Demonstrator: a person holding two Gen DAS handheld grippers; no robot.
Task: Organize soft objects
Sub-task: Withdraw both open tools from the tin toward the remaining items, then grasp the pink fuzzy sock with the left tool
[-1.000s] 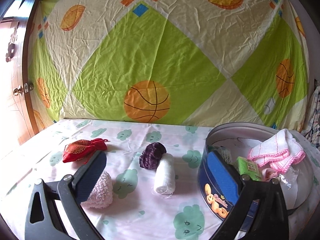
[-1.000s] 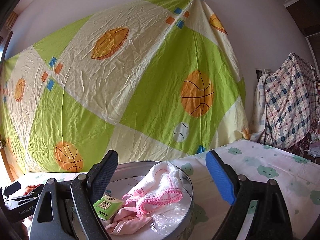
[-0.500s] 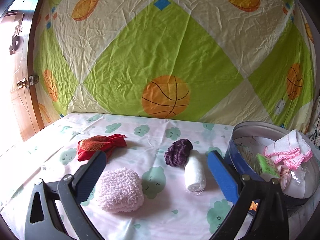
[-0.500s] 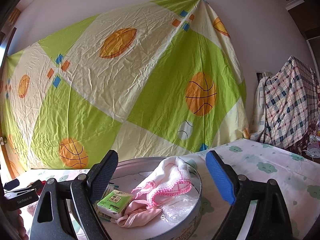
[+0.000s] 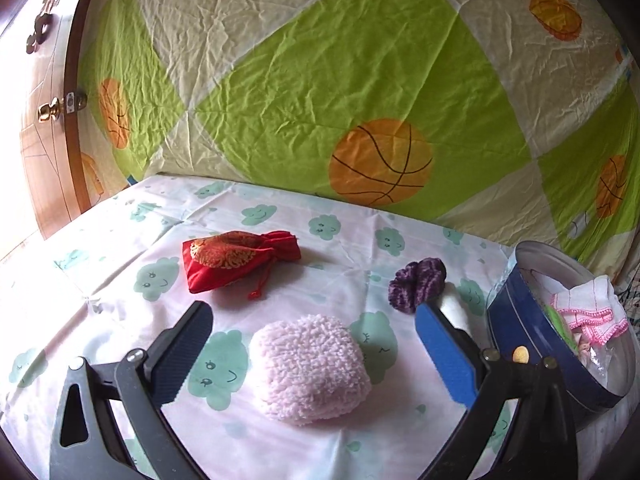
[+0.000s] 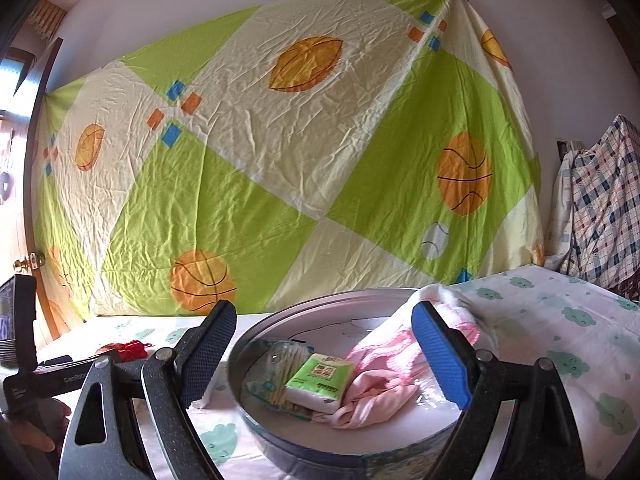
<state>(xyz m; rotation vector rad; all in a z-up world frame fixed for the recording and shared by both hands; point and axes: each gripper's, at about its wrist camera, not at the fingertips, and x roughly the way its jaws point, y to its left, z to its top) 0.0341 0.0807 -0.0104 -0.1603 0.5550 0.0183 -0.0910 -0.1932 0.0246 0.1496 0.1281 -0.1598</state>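
Between my left claw's (image 5: pixel 312 354) spread fingers lies the pink fluffy pad (image 5: pixel 310 370), flat on the cloud-print counter (image 5: pixel 120 248), not yet touched. To take it well I judge I should lower until both pads flank its middle, then squeeze gently; it will squash, so a deep bite beats a nip at the fringe. My right claw (image 6: pixel 322 350) hangs wide and empty over the round blue tin (image 6: pixel 280 436), where a tissue pack (image 6: pixel 320 382) and pink cloth (image 6: pixel 372 396) sit. The red pouch (image 5: pixel 236 258), purple yarn (image 5: pixel 416 284) and white roll (image 5: pixel 454 308) wait nearby.
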